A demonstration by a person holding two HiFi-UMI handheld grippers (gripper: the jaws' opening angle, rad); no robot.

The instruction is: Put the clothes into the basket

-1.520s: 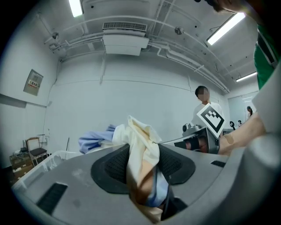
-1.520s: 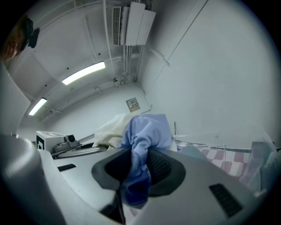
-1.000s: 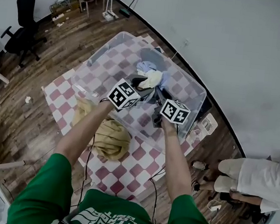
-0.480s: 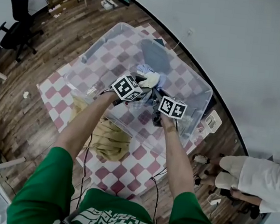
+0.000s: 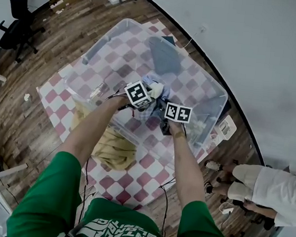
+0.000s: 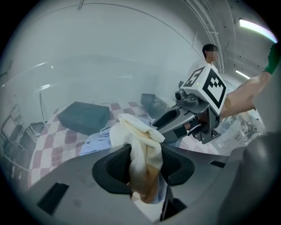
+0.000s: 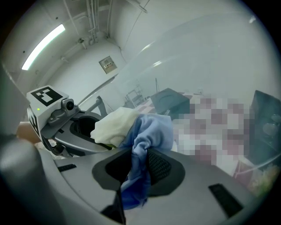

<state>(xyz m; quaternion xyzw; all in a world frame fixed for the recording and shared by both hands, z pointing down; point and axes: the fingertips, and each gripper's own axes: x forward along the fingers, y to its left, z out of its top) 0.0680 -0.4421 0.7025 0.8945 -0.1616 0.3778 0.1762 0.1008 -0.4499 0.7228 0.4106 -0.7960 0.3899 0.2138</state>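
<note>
A clear plastic basket [image 5: 97, 51] stands on a checked cloth. Both grippers reach down inside it, side by side. My left gripper [image 5: 149, 95] [image 6: 142, 165] is shut on a cream, stained cloth [image 6: 138, 145]. My right gripper [image 5: 165, 107] [image 7: 138, 169] is shut on a light blue cloth [image 7: 149, 134]. The two cloths bunch together between the grippers [image 5: 156, 86], low over the basket floor. A dark green folded garment [image 5: 164, 59] [image 6: 83, 116] lies at the basket's far end. A mustard-yellow pile of clothes [image 5: 114, 148] sits on the table in front of the basket.
The basket walls [image 7: 210, 52] rise close around both grippers. A second dark item [image 7: 265, 127] leans at the basket's right side. A person [image 5: 272, 190] sits on the floor at the right. An office chair [image 5: 17, 5] stands far left.
Both grippers have sunk from above the basket's rim to deep inside it, tilting downward, and still carry the cream and blue cloths between them.
</note>
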